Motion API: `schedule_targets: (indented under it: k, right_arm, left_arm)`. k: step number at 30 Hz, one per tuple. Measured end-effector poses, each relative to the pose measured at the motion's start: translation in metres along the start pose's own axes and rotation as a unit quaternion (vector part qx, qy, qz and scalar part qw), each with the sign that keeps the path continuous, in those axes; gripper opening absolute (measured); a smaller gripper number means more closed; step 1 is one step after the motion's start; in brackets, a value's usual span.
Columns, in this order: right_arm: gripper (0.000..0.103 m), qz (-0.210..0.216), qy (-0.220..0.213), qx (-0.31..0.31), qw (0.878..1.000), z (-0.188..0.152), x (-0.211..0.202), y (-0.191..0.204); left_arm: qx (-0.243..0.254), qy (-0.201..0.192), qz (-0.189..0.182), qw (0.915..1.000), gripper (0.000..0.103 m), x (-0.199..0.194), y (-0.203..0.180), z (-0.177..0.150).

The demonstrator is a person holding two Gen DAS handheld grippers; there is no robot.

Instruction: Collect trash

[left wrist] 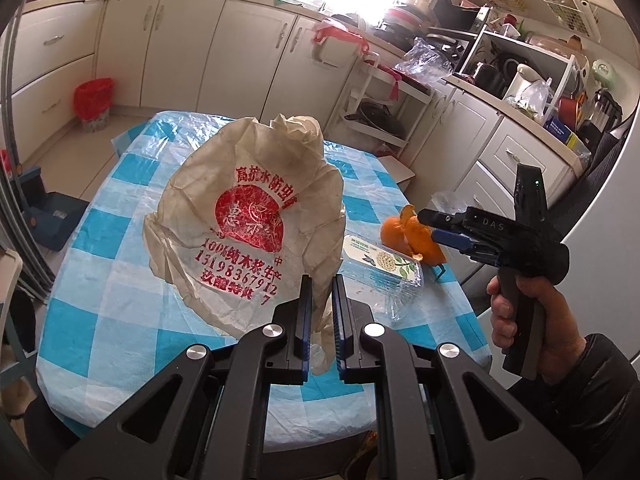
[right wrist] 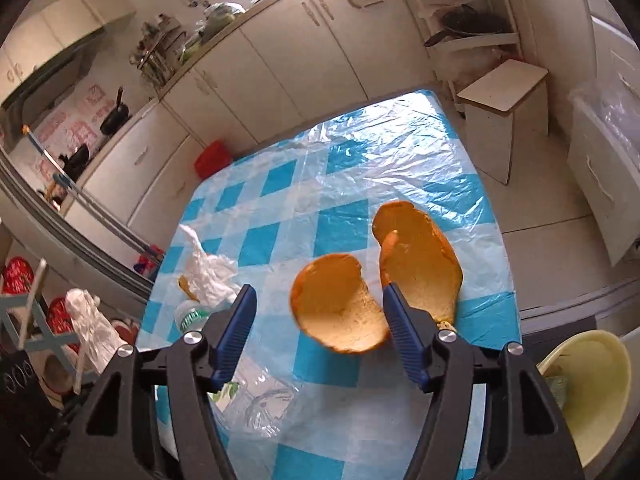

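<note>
Paper bag (left wrist: 248, 220) clamped in left gripper (left wrist: 321, 312), orange peel (right wrist: 344, 308) between spread right gripper (right wrist: 320, 320) fingers

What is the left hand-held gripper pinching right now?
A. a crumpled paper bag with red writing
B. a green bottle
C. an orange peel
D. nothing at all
A. In the left wrist view the left hand-held gripper has its two fingers closed on the bottom of the crumpled paper bag with red writing, holding it up above the checkered table.
</note>
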State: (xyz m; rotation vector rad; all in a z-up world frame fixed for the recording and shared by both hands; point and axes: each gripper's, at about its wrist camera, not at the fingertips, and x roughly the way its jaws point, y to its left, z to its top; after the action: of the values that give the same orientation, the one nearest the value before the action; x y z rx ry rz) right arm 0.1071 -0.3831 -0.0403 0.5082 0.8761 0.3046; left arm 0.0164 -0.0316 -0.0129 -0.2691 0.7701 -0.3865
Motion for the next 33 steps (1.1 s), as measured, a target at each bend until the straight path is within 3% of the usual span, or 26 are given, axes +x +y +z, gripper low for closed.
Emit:
schedule_targets:
  k: [3,7,12,17,19,20,33]
  right_arm:
    - [0.064,0.004,-0.032,0.038,0.999,0.014,-0.015,-0.019]
    - [0.064,-0.035,-0.032,0.054,0.997,0.025,-0.019,-0.041]
    - [0.062,-0.063,0.033,0.038,0.997,0.02,0.009,-0.048]
    - [0.041,-0.087,0.058,0.0,0.995,0.013,0.031,-0.038]
    - [0.015,-0.095,0.063,-0.014,0.993,0.01,0.037,-0.035]
    - [0.008,-0.098,0.064,-0.021,0.993,0.009,0.038,-0.034]
    - [0.006,-0.084,-0.047,-0.033,0.995,0.003,-0.064,-0.028]
  left_arm:
    - [-0.008,-0.002,0.0,1.0,0.009,0.0,0.007,0.002]
    - [-0.014,-0.003,0.001,0.9999,0.009,0.001,0.014,0.003]
    - [-0.017,0.0,0.001,0.9998,0.009,0.005,0.014,0.002]
    - [-0.011,0.001,-0.001,0.9999,0.009,0.006,0.008,0.003]
    - [-0.008,0.0,-0.002,1.0,0.009,0.005,0.006,0.003]
    - [-0.006,-0.001,-0.003,1.0,0.009,0.004,0.004,0.004]
    - [0.033,-0.009,-0.03,0.999,0.009,-0.008,-0.035,0.004]
